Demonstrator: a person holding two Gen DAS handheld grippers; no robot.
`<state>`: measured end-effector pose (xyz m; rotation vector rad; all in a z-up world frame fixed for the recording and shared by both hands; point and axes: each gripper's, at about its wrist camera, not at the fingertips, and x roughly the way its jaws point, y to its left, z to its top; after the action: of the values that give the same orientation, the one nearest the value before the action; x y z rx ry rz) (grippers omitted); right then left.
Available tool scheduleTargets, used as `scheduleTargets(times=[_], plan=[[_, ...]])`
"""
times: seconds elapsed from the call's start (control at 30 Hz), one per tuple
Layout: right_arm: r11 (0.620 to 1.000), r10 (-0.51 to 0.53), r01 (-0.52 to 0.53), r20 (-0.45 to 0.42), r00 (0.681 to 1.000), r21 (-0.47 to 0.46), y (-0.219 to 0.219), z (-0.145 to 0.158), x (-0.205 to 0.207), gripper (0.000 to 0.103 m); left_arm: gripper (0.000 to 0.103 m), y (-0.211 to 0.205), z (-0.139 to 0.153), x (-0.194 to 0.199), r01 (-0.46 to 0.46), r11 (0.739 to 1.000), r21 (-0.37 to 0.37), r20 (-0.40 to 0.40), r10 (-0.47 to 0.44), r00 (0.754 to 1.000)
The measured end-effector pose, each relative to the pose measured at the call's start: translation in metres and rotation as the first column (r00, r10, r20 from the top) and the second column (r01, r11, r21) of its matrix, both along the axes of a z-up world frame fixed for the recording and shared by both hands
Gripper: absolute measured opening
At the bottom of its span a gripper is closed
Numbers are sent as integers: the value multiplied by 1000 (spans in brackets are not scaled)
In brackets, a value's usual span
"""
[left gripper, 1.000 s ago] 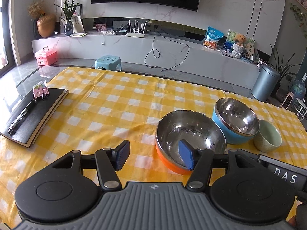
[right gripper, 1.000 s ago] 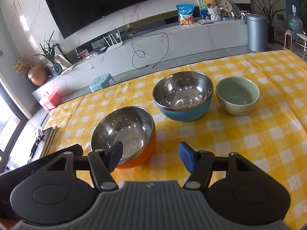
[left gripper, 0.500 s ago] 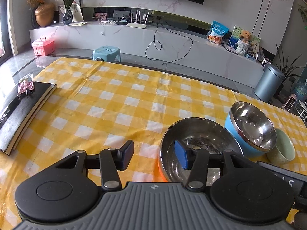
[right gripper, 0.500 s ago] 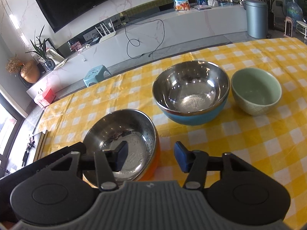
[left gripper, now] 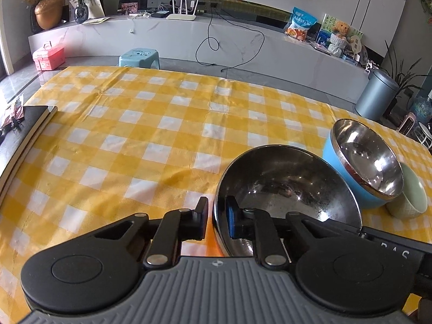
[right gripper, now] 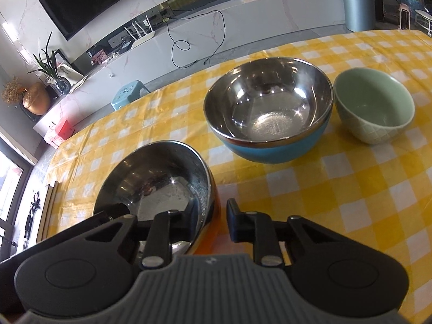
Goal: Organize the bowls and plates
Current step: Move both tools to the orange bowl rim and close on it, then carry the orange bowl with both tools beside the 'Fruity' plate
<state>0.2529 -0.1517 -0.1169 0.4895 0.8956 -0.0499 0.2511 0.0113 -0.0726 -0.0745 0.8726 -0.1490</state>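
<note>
A steel bowl with an orange outside (left gripper: pixel 283 183) (right gripper: pixel 156 178) sits nearest on the yellow checked cloth. My left gripper (left gripper: pixel 217 221) straddles its left rim, blue pad inside, and its jaws are closing on the wall. My right gripper (right gripper: pixel 212 216) straddles the opposite rim, one finger inside, also closing on the wall. Behind it stand a steel bowl with a blue outside (left gripper: pixel 367 156) (right gripper: pixel 270 108) and a small pale green bowl (left gripper: pixel 413 199) (right gripper: pixel 375 102), close together.
A black notebook (left gripper: pixel 21 135) lies at the table's left edge. The checked tablecloth (left gripper: pixel 135 135) stretches bare to the left of the bowls. Beyond the far table edge are a blue stool (left gripper: pixel 139 56) and a grey bin (left gripper: pixel 376 91) on the floor.
Both grippers have moved forward and down onto the orange bowl. Their jaws went from wide open to nearly shut around its opposite rims.
</note>
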Motion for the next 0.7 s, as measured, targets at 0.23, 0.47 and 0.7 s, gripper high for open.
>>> scheduleTargets(times=[0.23, 0.47, 0.7], plan=[[1000, -4, 4, -6, 1000, -13, 3, 2, -1, 14, 10, -3, 1, -1, 19, 1000, 13, -7, -19, 1000], [1000, -12, 11, 16, 1000, 12, -3, 18, -17, 13, 8, -2, 26, -21, 21, 1000, 8, 29, -21, 999], [999, -27, 24, 63, 998, 46, -16, 48, -55, 13, 9, -5, 54, -60, 11, 999, -39, 48, -9, 999]])
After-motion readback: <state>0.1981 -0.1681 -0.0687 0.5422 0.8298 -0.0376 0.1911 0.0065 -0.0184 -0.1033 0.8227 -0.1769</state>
